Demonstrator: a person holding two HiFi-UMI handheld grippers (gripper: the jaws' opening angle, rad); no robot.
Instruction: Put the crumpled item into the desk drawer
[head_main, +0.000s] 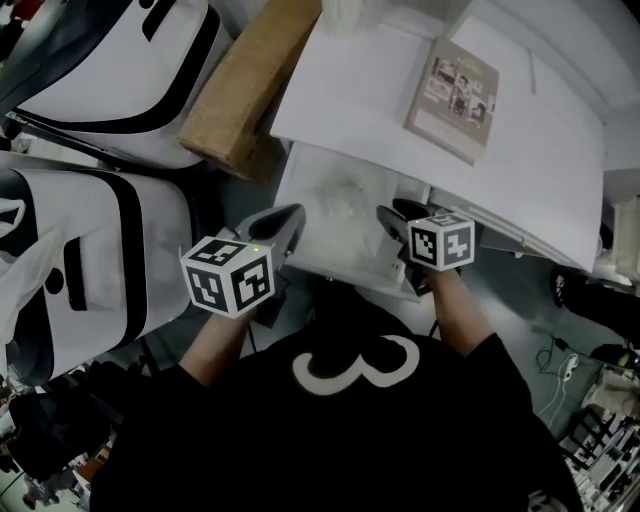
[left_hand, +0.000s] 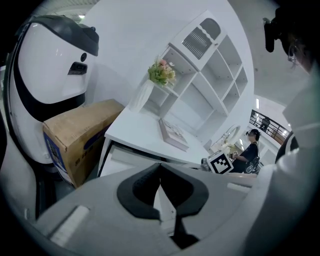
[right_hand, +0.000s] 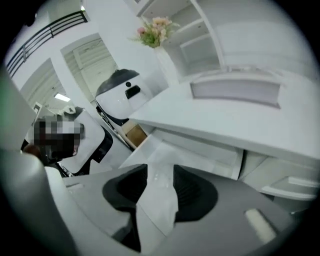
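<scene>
Crumpled item (head_main: 340, 197) seen in the open drawer (head_main: 305, 250); right claw (right_hand: 160, 170) open, left claw (left_hand: 160, 167) closed, both empty; the item could be jammed if the drawer is shut carelessly.

This looks like a staged office corner inside a larger lab or test hall. Ahead of the left gripper (left_hand: 160, 172) stand a white desk (left_hand: 135, 127) with a book (left_hand: 172, 134), a cubby shelf (left_hand: 210, 75) and flowers (left_hand: 161, 72). To its left sit a cardboard box (left_hand: 80, 135) and big white machine shells (left_hand: 50, 65), and far to its right a person (left_hand: 248, 147) sits by a railing (left_hand: 272, 127).
</scene>
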